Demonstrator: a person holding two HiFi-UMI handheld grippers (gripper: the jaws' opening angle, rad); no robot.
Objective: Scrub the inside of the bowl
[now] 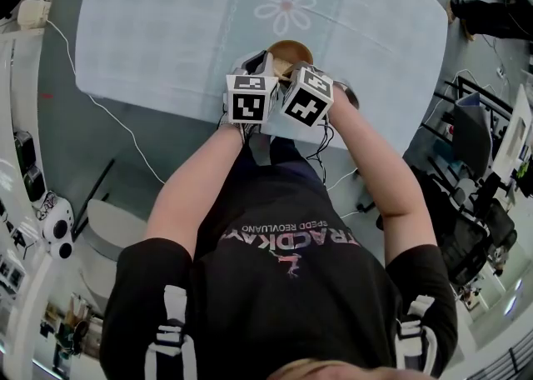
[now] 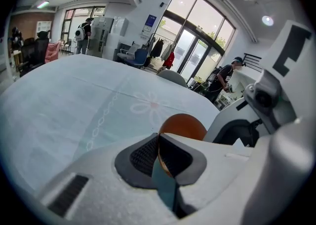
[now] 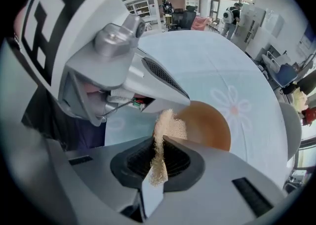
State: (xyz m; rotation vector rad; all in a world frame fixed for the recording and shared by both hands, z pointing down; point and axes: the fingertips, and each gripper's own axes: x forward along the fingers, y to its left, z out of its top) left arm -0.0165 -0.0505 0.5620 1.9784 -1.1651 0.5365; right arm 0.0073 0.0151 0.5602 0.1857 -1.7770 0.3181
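A brown wooden bowl (image 1: 291, 48) sits on the pale blue tablecloth near the table's front edge. In the left gripper view the bowl (image 2: 183, 125) stands tilted, its thin rim pinched between the dark pads; my left gripper (image 2: 159, 156) is shut on that rim. My right gripper (image 3: 158, 157) is shut on a beige fibrous scrub pad (image 3: 167, 129), which sticks out toward the bowl (image 3: 210, 126), just short of its inside. The left gripper's body (image 3: 123, 66) is close above and to the left. In the head view both grippers, left (image 1: 265, 66) and right (image 1: 298, 68), meet at the bowl.
The tablecloth (image 1: 166, 28) carries a pink flower print (image 1: 286, 5) beyond the bowl. A white cable (image 1: 112, 116) runs over the floor at left. Chairs and equipment (image 1: 479, 203) crowd the right side. A person (image 2: 223, 78) stands far off by the windows.
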